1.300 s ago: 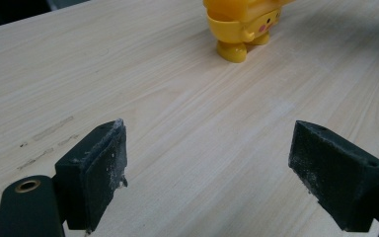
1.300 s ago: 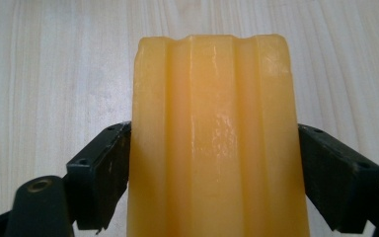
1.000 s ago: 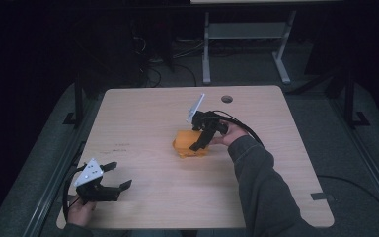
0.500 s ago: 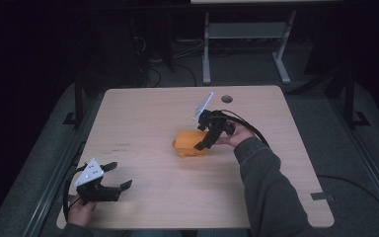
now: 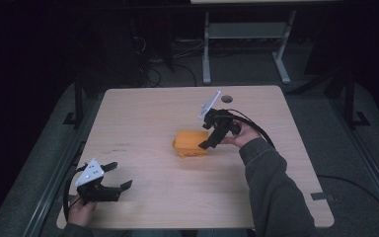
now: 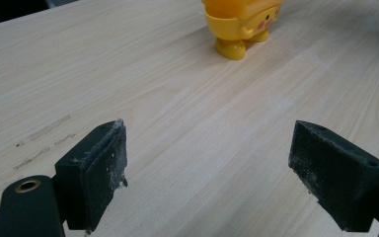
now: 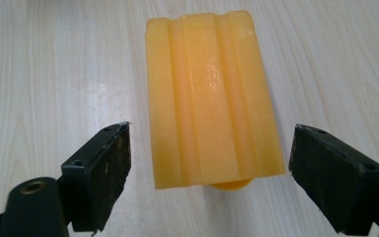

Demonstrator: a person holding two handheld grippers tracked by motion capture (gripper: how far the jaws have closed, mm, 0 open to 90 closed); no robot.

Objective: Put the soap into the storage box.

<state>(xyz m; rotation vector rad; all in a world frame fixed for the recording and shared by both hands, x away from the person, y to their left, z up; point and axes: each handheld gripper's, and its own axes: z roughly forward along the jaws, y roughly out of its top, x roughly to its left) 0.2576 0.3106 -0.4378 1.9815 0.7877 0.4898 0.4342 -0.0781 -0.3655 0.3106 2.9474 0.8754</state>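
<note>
The right gripper (image 7: 209, 185) is hanging wide open over the yellow toy figure (image 7: 212, 98) near the worktop (image 5: 143, 113) centre. Its ribbed top is looking slick, so an off-centre squeeze might tip it over. The left gripper (image 5: 112, 177) is idling open at the near-left corner.

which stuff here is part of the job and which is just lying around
In the job:
- yellow toy, between the open jaws of the right hand-held gripper
- right hand-held gripper

Not in use:
- left hand-held gripper, open, at the near left of the table, away from the toy
- metal stand on the floor behind the table
</note>
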